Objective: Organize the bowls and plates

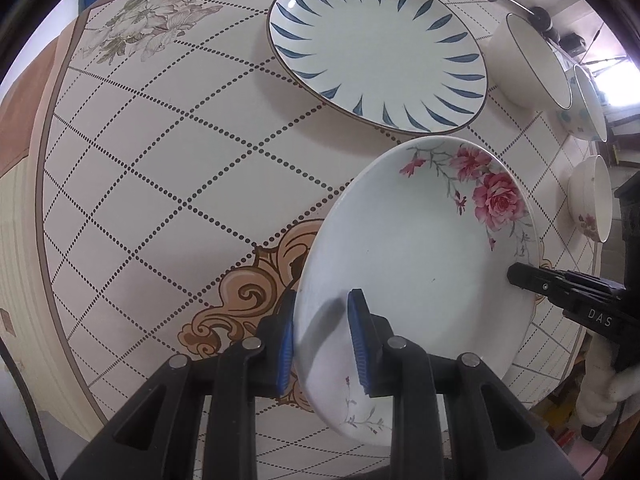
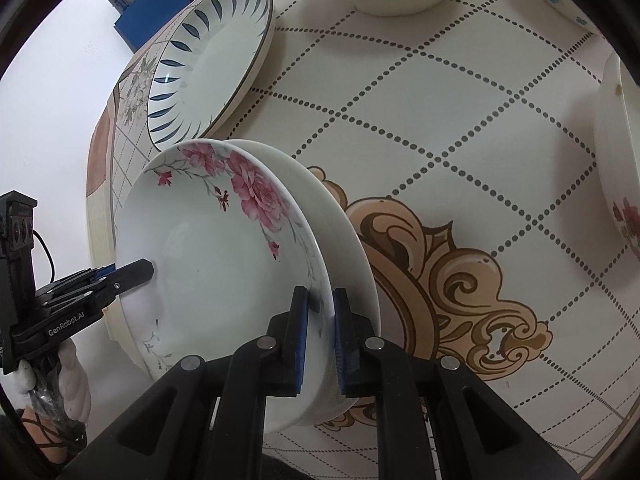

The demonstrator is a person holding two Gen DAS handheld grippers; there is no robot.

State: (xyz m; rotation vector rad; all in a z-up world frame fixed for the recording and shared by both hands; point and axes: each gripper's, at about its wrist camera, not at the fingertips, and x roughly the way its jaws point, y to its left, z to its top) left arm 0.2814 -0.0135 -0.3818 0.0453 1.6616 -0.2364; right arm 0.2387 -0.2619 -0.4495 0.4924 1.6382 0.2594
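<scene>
A white plate with pink roses is held above the table by both grippers. My left gripper is shut on its near rim, one blue pad above and one below. My right gripper is shut on the opposite rim of the same plate; it also shows in the left wrist view. The left gripper shows at the far rim in the right wrist view. A blue-leaf patterned plate lies flat on the table beyond, also in the right wrist view.
Three bowls stand along the table's right side: a plain white one, a blue-dotted one, a rose-printed one. The tablecloth has a dotted diamond pattern. A blue box sits beyond the table edge.
</scene>
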